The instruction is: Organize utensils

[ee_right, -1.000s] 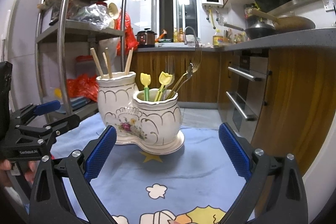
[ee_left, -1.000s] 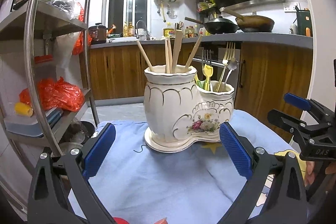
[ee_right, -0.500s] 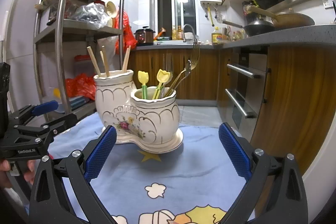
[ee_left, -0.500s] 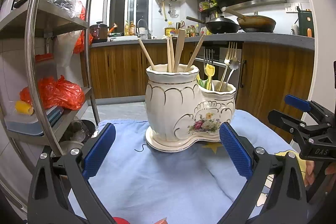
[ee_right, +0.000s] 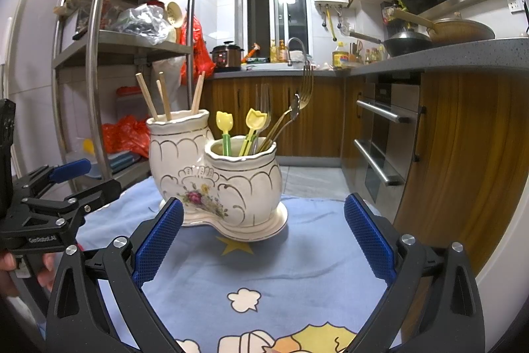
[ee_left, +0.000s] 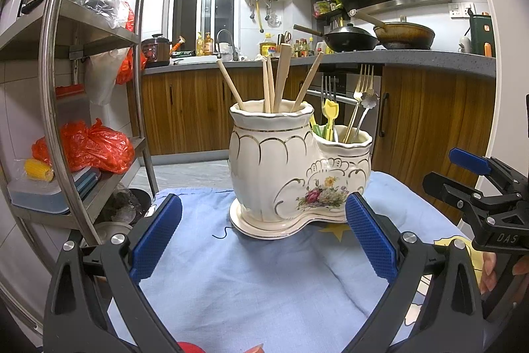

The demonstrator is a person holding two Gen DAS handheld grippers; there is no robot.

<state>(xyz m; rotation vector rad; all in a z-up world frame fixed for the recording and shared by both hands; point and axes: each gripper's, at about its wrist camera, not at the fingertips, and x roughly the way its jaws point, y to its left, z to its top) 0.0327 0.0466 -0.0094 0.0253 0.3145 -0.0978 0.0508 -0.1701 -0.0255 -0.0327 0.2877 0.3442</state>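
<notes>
A white ceramic two-pot utensil holder [ee_left: 291, 174] with gold trim and a flower print stands on a blue cloth [ee_left: 251, 283]; it also shows in the right wrist view [ee_right: 218, 184]. Its taller pot holds wooden chopsticks [ee_left: 281, 78]. Its lower pot holds metal forks [ee_left: 362, 88], a spoon and yellow tulip-topped picks [ee_right: 254, 124]. My left gripper [ee_left: 264, 237] is open and empty in front of the holder. My right gripper [ee_right: 263, 240] is open and empty, also in front of it.
A steel shelf rack [ee_left: 76, 81] with red bags stands left of the table. Wooden kitchen cabinets [ee_left: 429, 134] and a countertop with woks [ee_left: 403, 37] are to the right and behind. An oven [ee_right: 380, 141] faces the table's right side.
Both grippers have drawn slightly lower and nearer to the holder, staying open. The utensils in the holder have not moved.
</notes>
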